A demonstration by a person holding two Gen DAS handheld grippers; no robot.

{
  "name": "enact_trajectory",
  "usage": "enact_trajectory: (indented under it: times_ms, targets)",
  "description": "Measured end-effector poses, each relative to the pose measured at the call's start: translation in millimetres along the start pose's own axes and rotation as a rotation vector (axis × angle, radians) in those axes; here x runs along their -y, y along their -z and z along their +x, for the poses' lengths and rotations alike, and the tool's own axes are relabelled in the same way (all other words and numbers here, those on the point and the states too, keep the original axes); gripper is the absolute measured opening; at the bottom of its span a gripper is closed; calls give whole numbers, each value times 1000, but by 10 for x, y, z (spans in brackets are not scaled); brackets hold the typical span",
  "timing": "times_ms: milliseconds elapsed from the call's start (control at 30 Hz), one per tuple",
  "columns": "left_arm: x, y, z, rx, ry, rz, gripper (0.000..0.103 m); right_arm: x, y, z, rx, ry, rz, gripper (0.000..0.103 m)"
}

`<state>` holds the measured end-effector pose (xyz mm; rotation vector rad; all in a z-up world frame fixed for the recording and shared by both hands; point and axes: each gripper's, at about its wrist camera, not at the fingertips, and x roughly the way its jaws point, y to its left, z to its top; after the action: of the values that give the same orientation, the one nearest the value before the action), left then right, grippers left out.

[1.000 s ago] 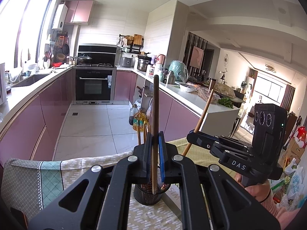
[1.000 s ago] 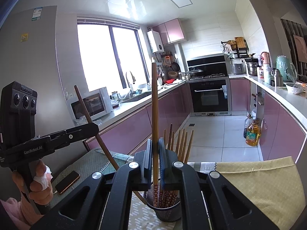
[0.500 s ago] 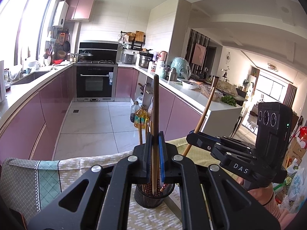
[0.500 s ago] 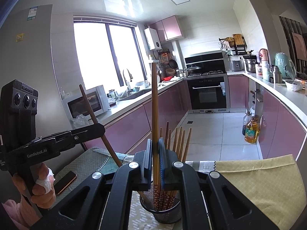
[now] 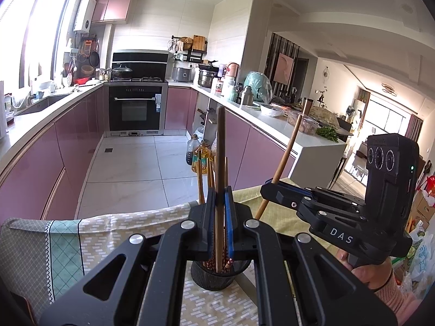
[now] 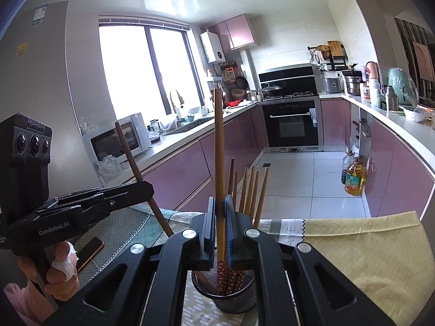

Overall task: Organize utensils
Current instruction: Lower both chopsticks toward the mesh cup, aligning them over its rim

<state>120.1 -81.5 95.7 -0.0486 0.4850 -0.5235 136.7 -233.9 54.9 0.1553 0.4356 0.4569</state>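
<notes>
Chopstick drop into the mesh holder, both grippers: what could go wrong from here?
1. The left gripper and right gripper each clamp a chopstick over one small mesh holder, so they may collide.
2. The holder already has several chopsticks; incoming tips could jam.
3. A side push might tip it.

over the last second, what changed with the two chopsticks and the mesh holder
Both held chopsticks sank into the black mesh holder: the left gripper's chopstick now has its tip among those already standing there, and the right gripper's chopstick shows its patterned end inside the rim. Neither was released; the left gripper and right gripper stay clamped. The tablecloth is unchanged.
</notes>
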Motion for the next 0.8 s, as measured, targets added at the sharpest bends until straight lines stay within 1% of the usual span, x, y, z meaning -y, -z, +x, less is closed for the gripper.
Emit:
enact_trajectory:
  times_ms: [267, 800]
  targets:
    - [-28, -8, 103, -20, 2, -5, 7, 12, 18, 76, -17, 4, 5, 6]
    - [-70, 66, 184, -52, 1, -10, 7, 28, 79, 163, -42, 6, 14, 6]
